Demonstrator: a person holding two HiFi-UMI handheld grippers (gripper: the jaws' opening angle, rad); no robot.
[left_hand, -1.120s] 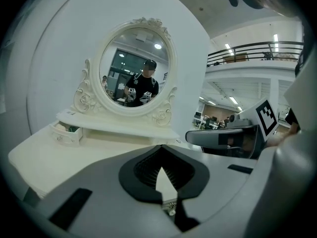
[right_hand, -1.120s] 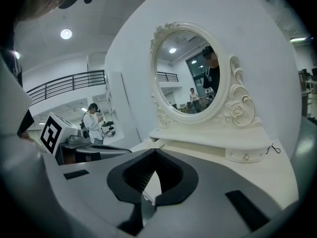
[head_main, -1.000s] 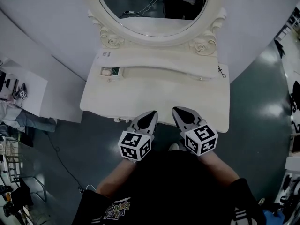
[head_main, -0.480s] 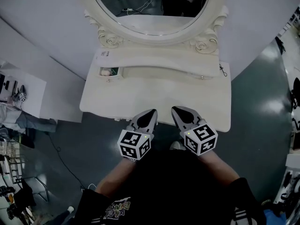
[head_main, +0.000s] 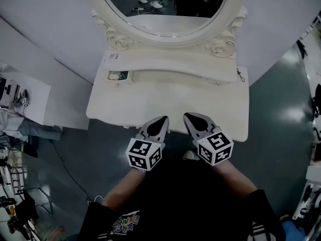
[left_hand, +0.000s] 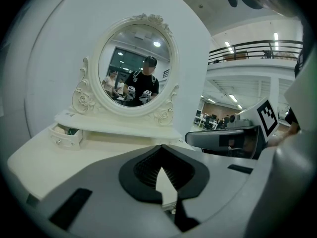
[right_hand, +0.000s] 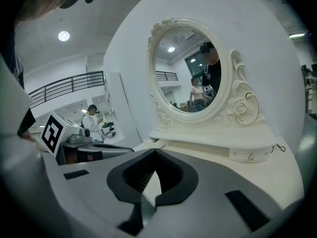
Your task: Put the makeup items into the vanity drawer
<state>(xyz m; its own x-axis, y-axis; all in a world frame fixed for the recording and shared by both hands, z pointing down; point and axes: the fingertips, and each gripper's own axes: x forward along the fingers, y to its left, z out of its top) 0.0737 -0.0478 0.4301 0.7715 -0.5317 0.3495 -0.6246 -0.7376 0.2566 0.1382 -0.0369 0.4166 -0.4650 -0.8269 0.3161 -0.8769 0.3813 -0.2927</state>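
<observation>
Both grippers hang side by side just off the front edge of the vanity top [head_main: 165,102], roughly at its middle; the left gripper [head_main: 159,123] and the right gripper [head_main: 192,120] are near each other but apart, tips aimed toward the mirror [head_main: 165,9]. In each gripper view the jaws are pressed together at the tips with nothing pinched between them (only cream tabletop shows through the hollow behind the tips); so both are clenched and holding nothing.

The makeup items [head_main: 115,76] are well away from the grippers, inside the left drawer [head_main: 119,82]; it stands pulled out at the back left corner of the vanity top, under the raised shelf [head_main: 170,64] that carries the mirror. From the left gripper view I can make out something pale and something dark green in there; can't tell what exactly they are. The matching right drawer [head_main: 217,83] at the back right corner is pushed in, with its little knob facing out. A white label [head_main: 111,58] sits on the left end of the shelf, just above the open drawer.
</observation>
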